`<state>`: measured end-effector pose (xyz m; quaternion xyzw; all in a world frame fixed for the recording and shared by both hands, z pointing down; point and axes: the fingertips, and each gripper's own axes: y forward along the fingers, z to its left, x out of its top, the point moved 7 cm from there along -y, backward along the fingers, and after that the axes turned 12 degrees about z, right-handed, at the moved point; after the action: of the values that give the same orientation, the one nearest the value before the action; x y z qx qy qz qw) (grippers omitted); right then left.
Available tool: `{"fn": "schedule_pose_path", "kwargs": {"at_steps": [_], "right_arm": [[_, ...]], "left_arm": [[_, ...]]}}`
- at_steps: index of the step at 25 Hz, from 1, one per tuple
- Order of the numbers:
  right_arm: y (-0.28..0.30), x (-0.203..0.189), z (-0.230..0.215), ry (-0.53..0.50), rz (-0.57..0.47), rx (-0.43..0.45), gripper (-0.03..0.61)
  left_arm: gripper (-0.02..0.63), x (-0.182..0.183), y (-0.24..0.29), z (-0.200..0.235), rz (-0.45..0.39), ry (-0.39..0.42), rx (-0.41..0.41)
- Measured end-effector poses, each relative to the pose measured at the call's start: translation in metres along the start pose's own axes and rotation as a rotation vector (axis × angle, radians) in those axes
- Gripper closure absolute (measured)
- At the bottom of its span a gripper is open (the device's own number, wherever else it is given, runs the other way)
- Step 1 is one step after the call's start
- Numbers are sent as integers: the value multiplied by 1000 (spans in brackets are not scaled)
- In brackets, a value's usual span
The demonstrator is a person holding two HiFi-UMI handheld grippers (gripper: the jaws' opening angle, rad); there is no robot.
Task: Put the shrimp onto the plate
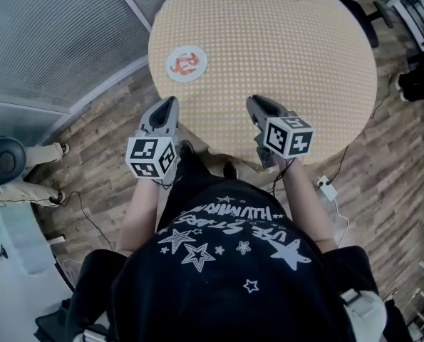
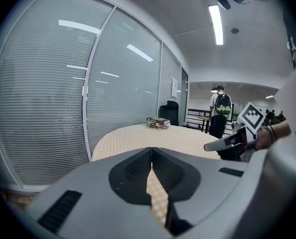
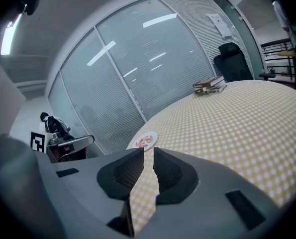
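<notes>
Left gripper (image 2: 151,149) fingers meet, right gripper (image 3: 148,150) fingers stand slightly apart, both empty; shrimp (image 1: 188,63) seems already on the plate (image 1: 171,65), so a needless reach could knock it off.

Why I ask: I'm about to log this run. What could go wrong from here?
The plate sits close to the edge of the table, so a clumsy reach might knock it off. The shrimp seem to lie on it already; grabbing them again could drag them out.
</notes>
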<state>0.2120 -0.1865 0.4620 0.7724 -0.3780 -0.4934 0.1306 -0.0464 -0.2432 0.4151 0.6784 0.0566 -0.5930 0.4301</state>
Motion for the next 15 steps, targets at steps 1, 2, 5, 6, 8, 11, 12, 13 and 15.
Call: {"fn": "schedule_pose_path", "kwargs": {"at_steps": [1, 2, 5, 6, 8, 11, 12, 13, 15], "right_arm": [[-4, -1, -2, -3, 0, 1, 508], [-7, -2, -4, -4, -2, 3, 508], [-8, -8, -6, 1, -5, 12, 508], [-7, -10, -6, 3, -2, 15, 508], [-6, -14, -2, 0, 6, 22, 508], [-3, -17, 12, -29, 14, 30, 508], [-2, -17, 18, -39, 15, 32, 508], [-1, -18, 25, -46, 15, 34, 508], [1, -22, 40, -57, 14, 39, 508]], "left_arm": [[604, -1, -2, -3, -3, -5, 7], [604, -1, -5, -5, -6, -6, 13], [604, -4, -10, -8, -12, 2, 29], [604, -4, -12, -9, -16, 2, 30], [604, -6, -18, -12, -31, -1, 26], [604, -10, -29, -14, -49, 6, 29], [604, -13, -34, -14, -52, 4, 31], [604, -17, -39, -13, -54, -2, 30], [604, -27, -52, -12, -54, -17, 26]]}}
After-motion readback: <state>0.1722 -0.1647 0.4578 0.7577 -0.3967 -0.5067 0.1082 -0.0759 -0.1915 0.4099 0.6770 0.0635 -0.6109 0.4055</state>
